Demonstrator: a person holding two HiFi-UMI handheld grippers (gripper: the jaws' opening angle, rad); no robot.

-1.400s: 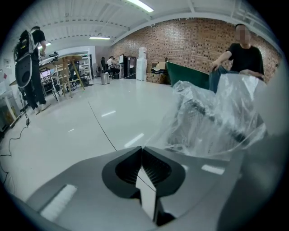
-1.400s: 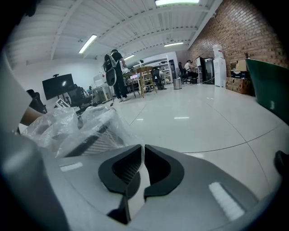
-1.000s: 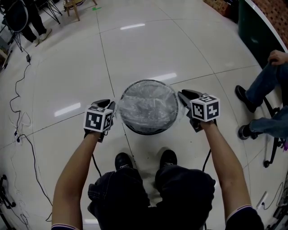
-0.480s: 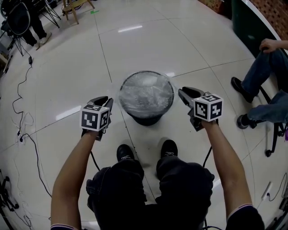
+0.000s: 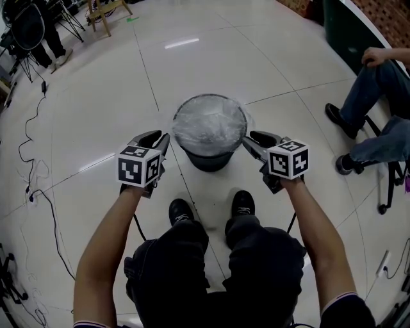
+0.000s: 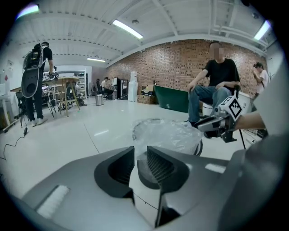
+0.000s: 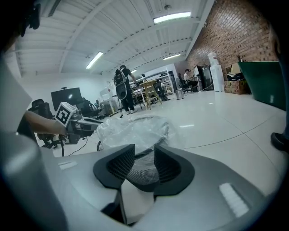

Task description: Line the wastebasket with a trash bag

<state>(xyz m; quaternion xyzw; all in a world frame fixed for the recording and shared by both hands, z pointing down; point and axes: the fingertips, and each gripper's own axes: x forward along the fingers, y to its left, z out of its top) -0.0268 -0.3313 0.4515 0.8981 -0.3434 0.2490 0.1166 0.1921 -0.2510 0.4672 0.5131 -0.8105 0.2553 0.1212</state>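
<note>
A black mesh wastebasket [image 5: 209, 157] stands on the white floor ahead of my feet. A clear trash bag [image 5: 209, 122] is draped over its rim and lies crinkled across the top. My left gripper [image 5: 161, 138] hangs just left of the rim, apart from it. Its jaws have just been opening, and the narrow gap holds nothing. My right gripper [image 5: 247, 138] hangs just right of the rim. Its jaws have just been opening too and are empty. In the left gripper view the bag [image 6: 167, 134] lies beyond the left gripper [image 6: 140, 154]. In the right gripper view the bag [image 7: 131, 128] lies beyond the right gripper [image 7: 144, 155].
A seated person's legs [image 5: 378, 109] are at the right beside a dark green bin [image 5: 346, 32]. Black cables [image 5: 32, 186] trail over the floor at the left. My own shoes [image 5: 181, 211] stand just short of the basket. A standing person [image 5: 38, 29] and a wooden stool [image 5: 106, 9] are far back left.
Both grippers have come off the bag's edge at the rim and drawn back toward me. The right jaws stand wider. The basket now sits farther from me in the head view.
</note>
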